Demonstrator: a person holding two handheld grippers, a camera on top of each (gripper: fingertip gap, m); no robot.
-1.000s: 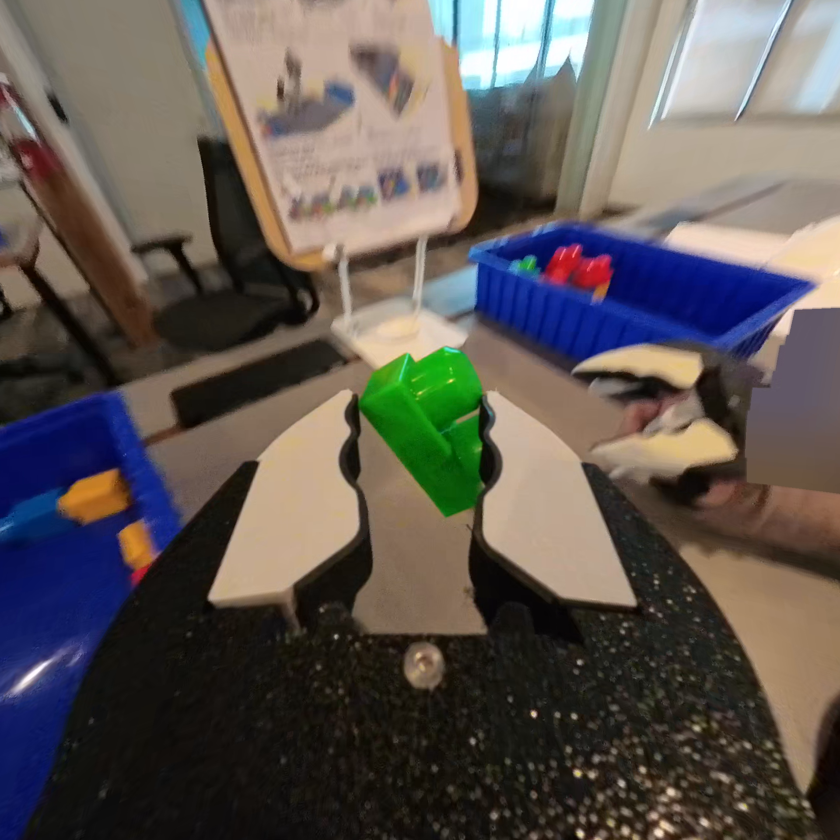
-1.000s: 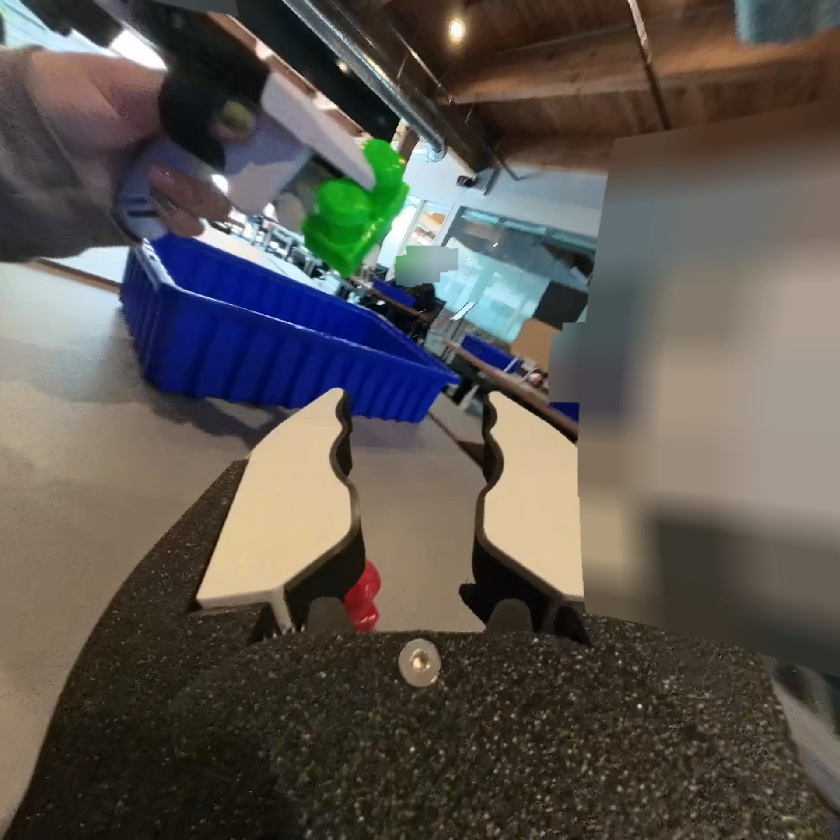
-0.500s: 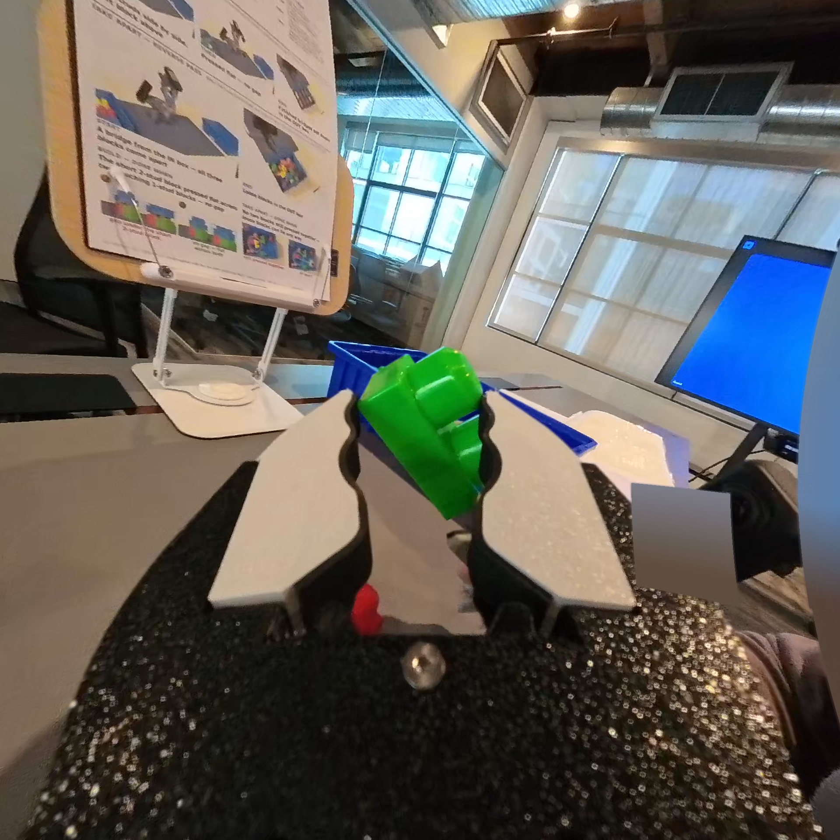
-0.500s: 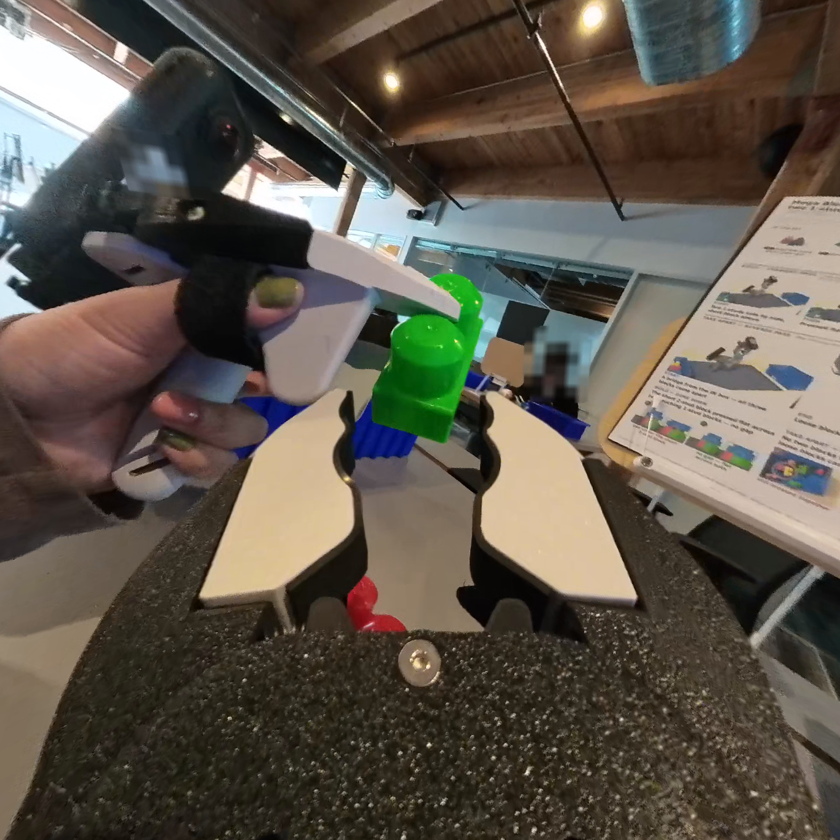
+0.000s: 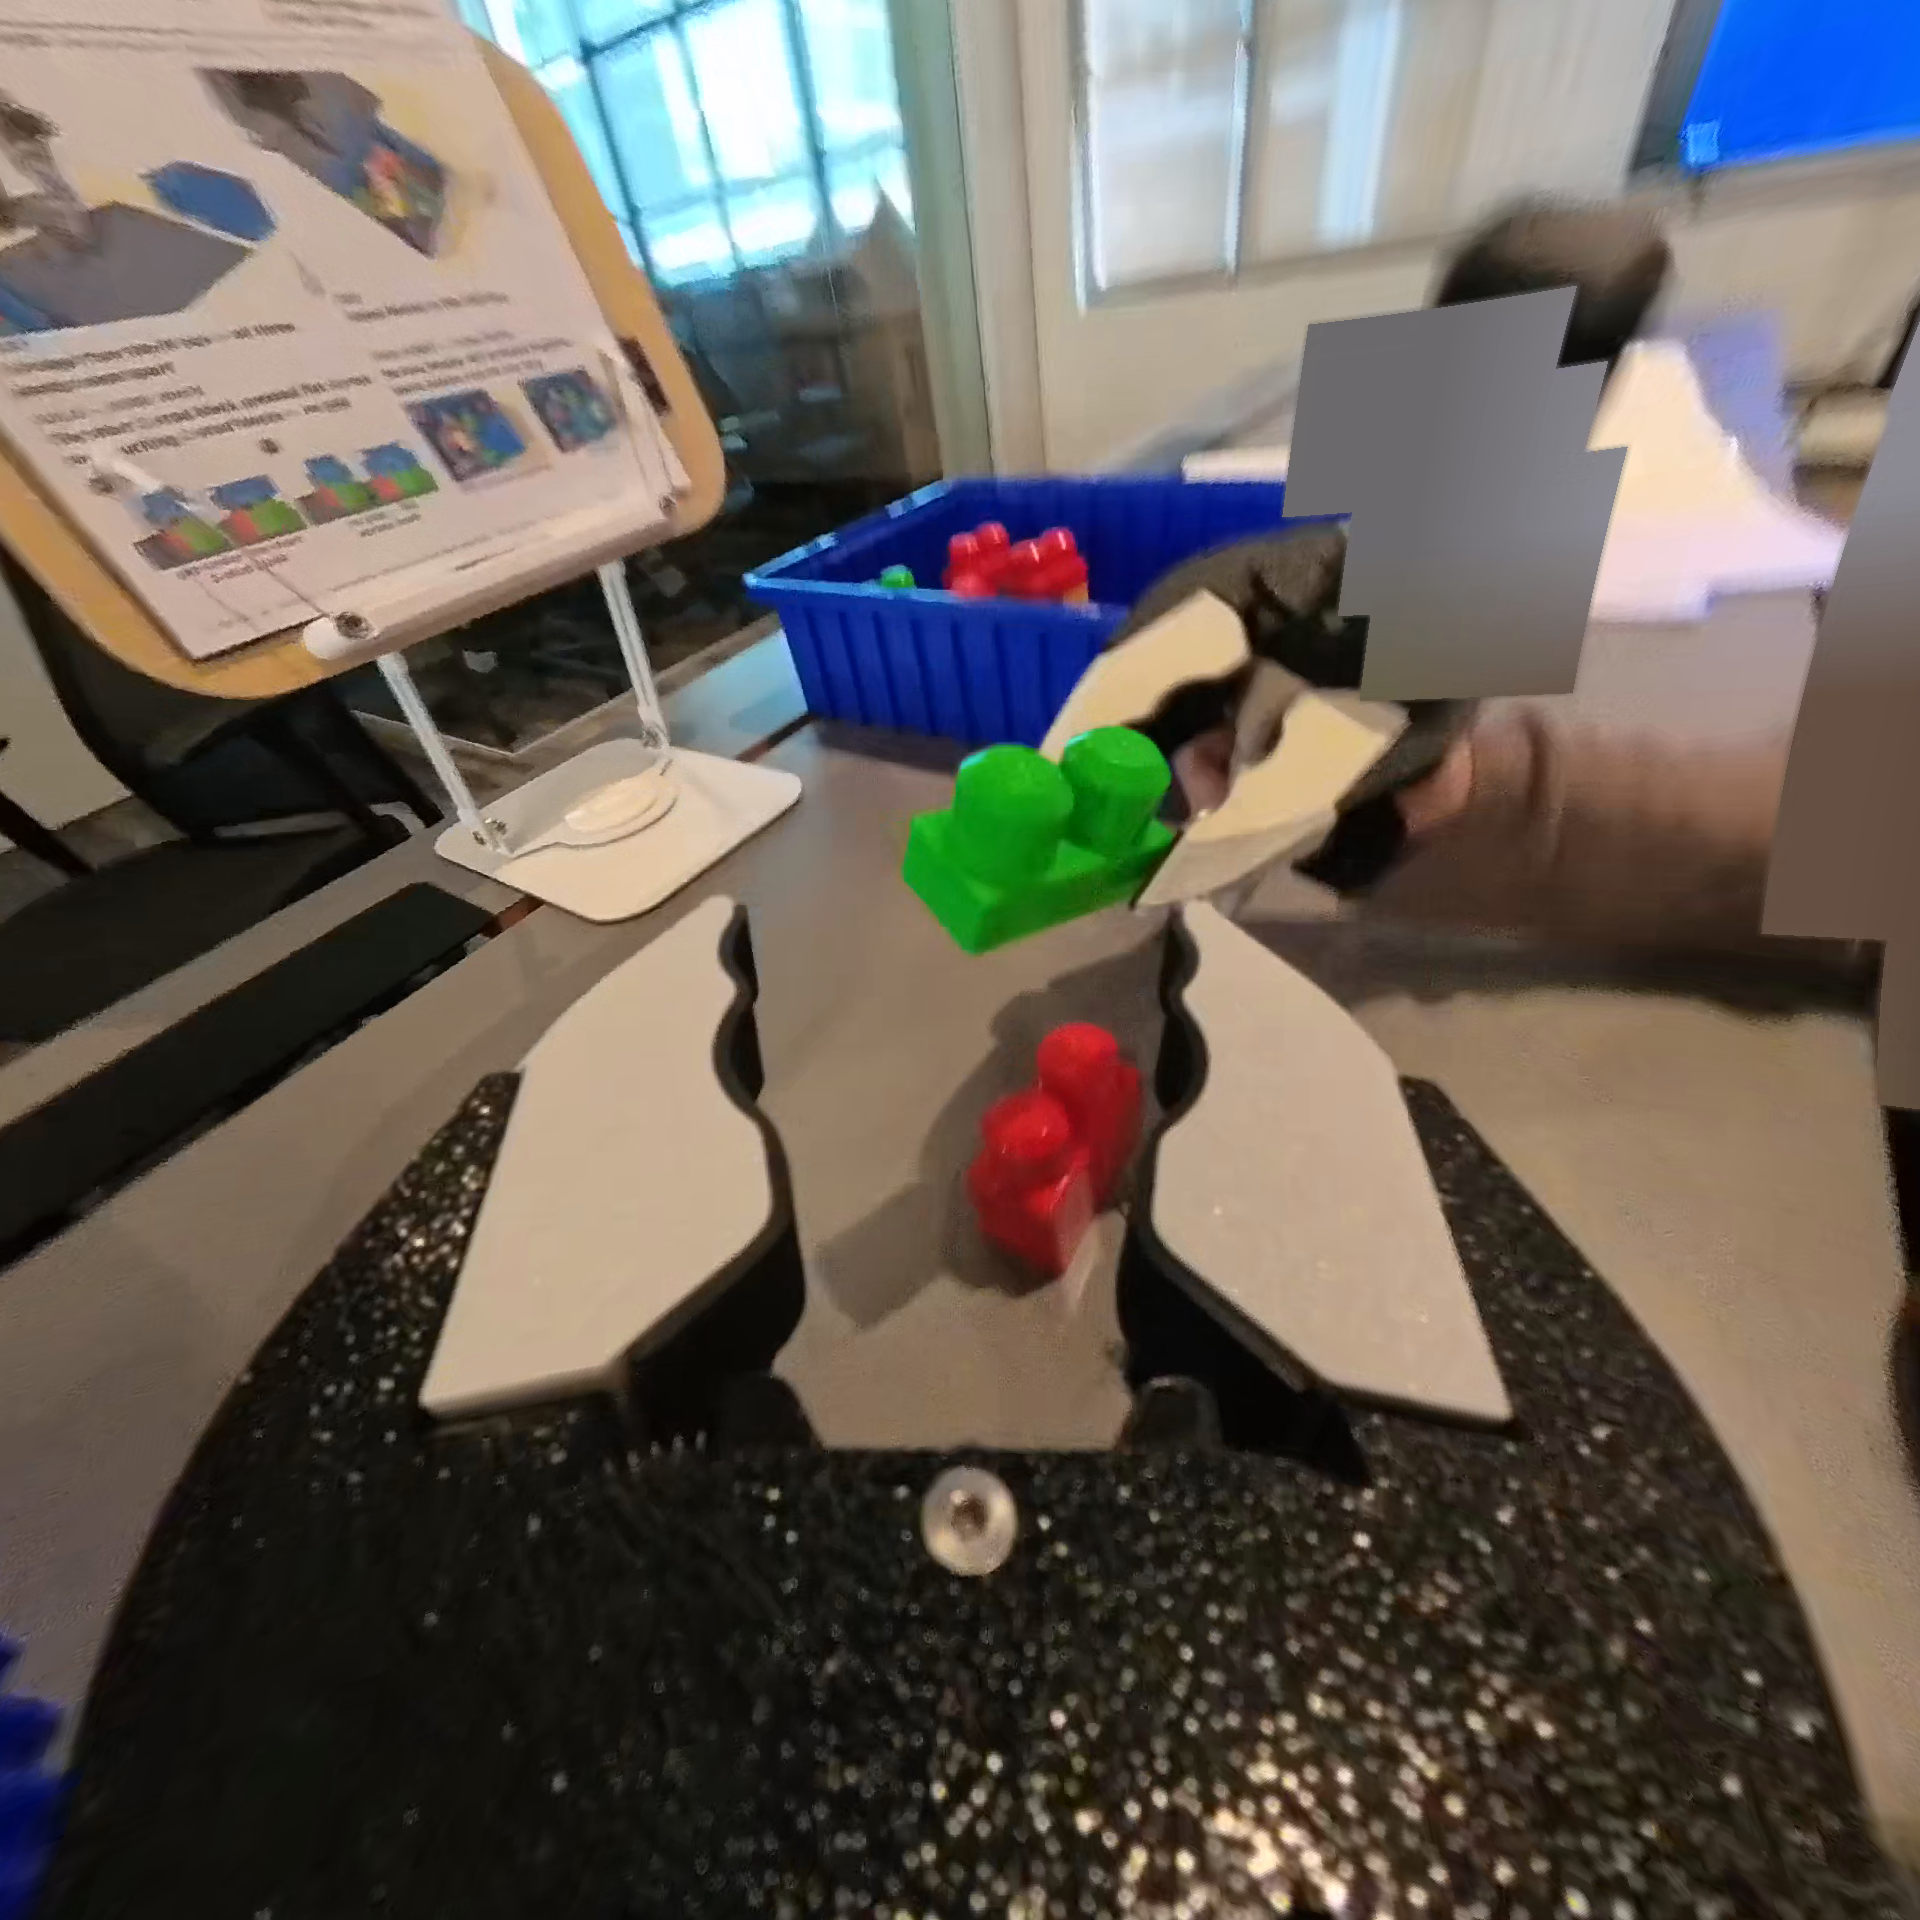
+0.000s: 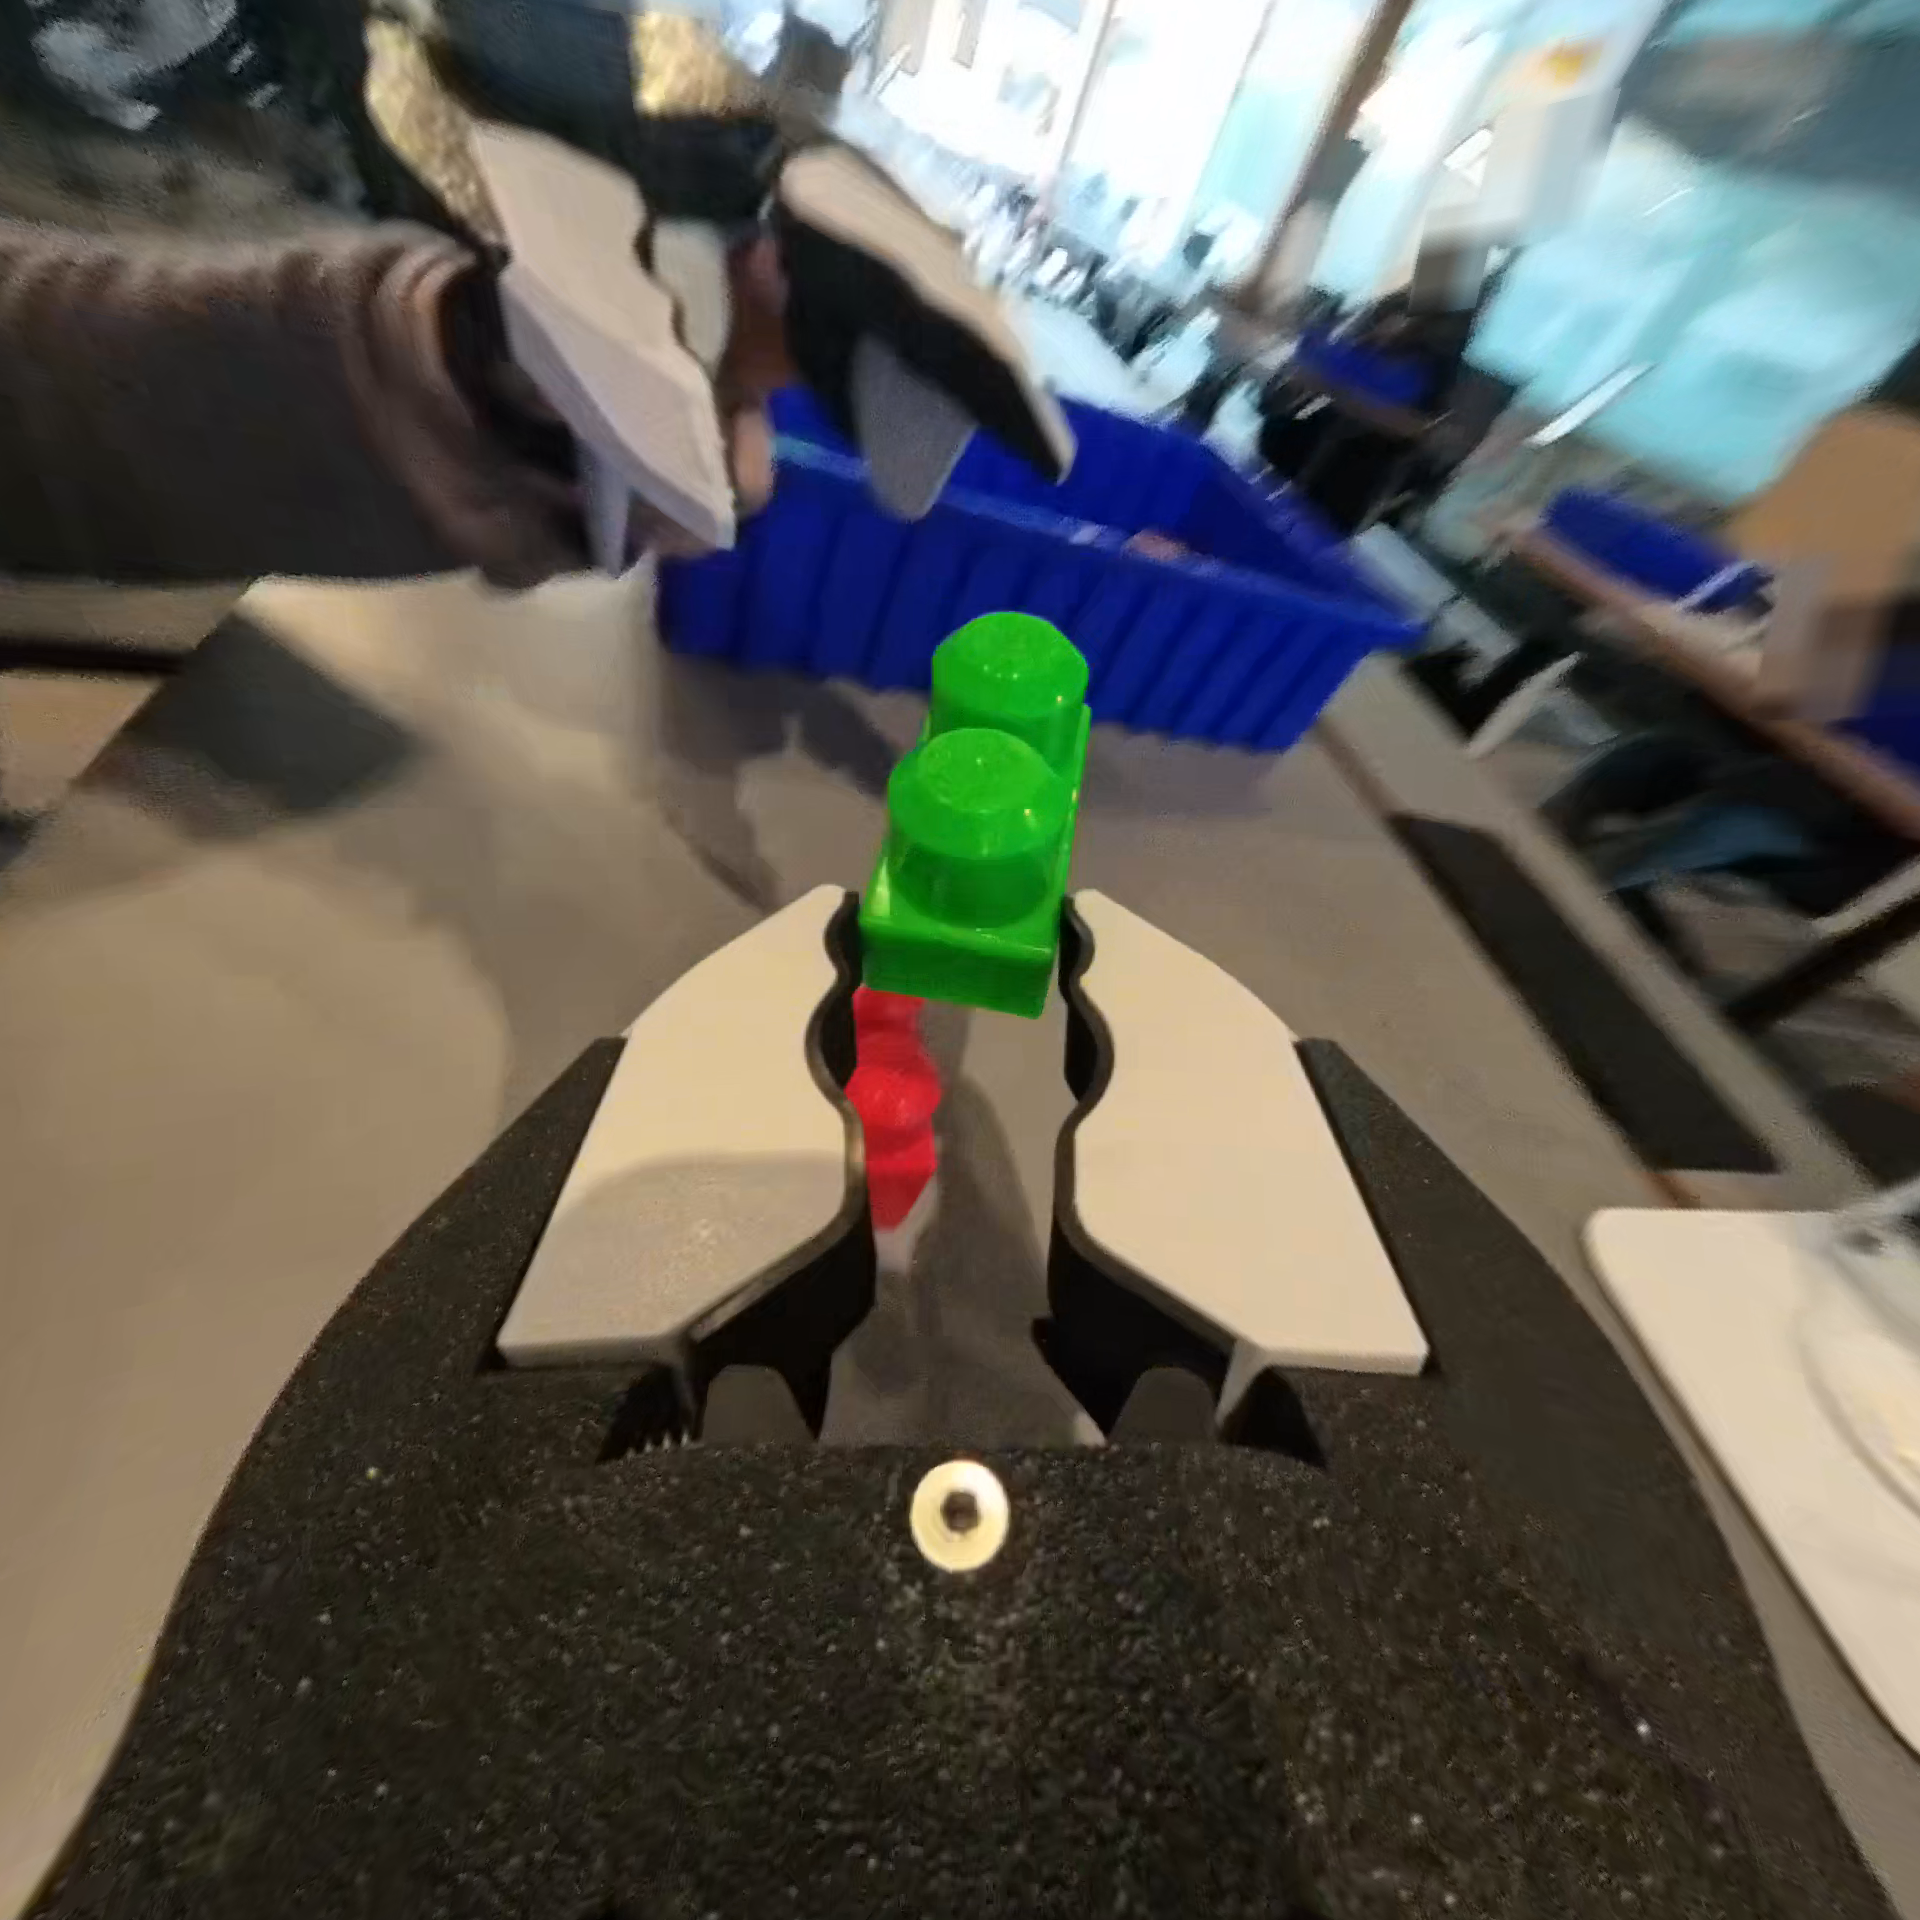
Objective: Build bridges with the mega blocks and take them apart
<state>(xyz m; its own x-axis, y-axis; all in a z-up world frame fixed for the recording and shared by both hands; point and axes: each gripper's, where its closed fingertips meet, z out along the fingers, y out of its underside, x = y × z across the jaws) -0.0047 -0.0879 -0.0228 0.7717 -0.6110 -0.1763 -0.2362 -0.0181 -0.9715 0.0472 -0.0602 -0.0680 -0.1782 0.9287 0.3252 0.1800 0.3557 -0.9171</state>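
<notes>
Grasping the green block [image 6: 961,862], the right hand-held gripper [image 6: 961,935] seemingly hovers over a red block [image 5: 1049,1143]; left hand-held gripper [image 5: 961,977] released.

green block [image 6: 971,831], red block [image 5: 1055,1143] (blue bin [image 5: 935,644])

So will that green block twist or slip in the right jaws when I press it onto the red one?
Probably stiff: the green block looks like moulded hard plastic. It may pivot, since the right gripper pinches only its near end, leaving both studs overhanging. Its glossy sides look slippery, so press gently onto the red block.
</notes>
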